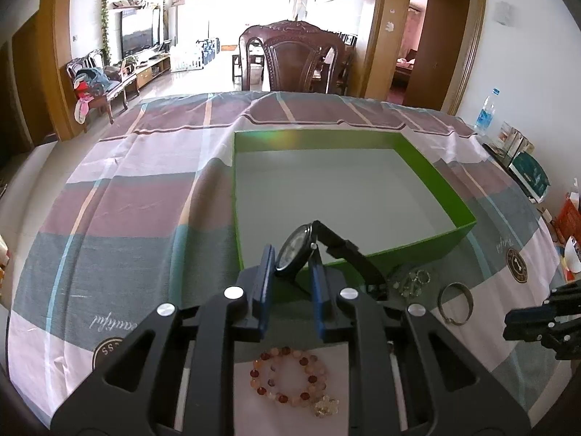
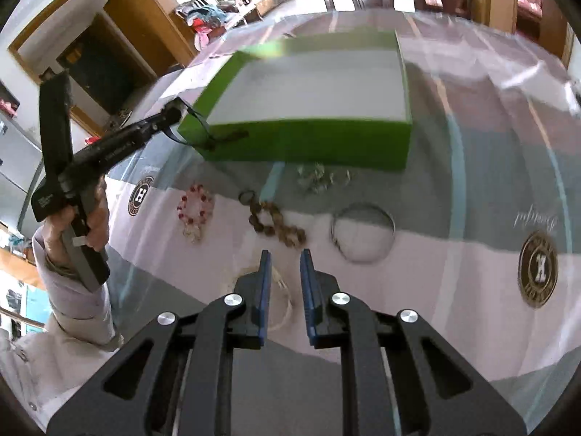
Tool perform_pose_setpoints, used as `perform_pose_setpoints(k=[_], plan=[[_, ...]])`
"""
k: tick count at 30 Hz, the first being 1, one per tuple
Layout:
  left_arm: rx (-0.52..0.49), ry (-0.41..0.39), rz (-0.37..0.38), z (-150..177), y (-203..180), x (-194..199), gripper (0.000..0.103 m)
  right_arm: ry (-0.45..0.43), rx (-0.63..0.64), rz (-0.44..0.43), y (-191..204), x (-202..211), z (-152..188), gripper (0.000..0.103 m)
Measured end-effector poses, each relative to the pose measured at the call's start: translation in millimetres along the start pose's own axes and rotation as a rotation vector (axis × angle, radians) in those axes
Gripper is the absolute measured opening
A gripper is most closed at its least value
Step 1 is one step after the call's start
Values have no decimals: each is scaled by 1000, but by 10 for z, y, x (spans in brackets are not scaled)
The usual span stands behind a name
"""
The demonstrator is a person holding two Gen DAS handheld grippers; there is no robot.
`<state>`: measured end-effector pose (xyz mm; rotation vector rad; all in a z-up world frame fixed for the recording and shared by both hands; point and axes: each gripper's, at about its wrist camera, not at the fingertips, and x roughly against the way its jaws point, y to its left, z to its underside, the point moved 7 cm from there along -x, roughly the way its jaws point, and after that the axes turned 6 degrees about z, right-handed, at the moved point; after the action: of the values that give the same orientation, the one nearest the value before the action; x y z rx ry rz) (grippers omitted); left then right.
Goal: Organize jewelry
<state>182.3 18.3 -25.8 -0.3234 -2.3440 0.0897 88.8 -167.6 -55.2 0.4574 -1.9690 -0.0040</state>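
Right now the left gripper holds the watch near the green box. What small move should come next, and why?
Probably carry the watch a little forward, over the near wall of the green box. The left gripper has it pinched by the case, at the wall's near edge, with the strap hanging outside, and the box floor looks bare.

tablecloth (image 2: 472, 218) on surface: round dark badge (image 2: 538, 268) with big letter "h", ring lettering too small to read; second "h" badge (image 2: 141, 196) further left. upside-down script word (image 1: 113, 321) ending "...autiful". water bottle (image 1: 486, 112) label unreadable.
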Motion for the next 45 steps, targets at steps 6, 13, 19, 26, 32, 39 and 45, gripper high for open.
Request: perform_pose_setpoints(k=[6, 13, 19, 26, 32, 39, 45], plan=[[-4, 26, -2, 153, -13, -11, 19, 102, 111, 77, -74, -353, 232, 30], [-3, 27, 4, 198, -26, -21, 19, 108, 246, 135, 176, -487, 360, 19], [0, 17, 4, 181, -34, 7, 19, 86, 298, 189, 183, -549, 343, 8], [-10, -24, -20, -31, -30, 131, 19, -118, 281, 244, 170, -94, -166, 0], [-8, -77, -31, -300, -42, 257, 19, -276, 258, 286, 103, 278, -705, 0], [5, -44, -4, -120, -13, 183, 19, -43, 31, 206, -480, -214, -476, 41], [-1, -33, 7, -79, -58, 116, 20, -32, 80, 122, -372, -313, -149, 85]])
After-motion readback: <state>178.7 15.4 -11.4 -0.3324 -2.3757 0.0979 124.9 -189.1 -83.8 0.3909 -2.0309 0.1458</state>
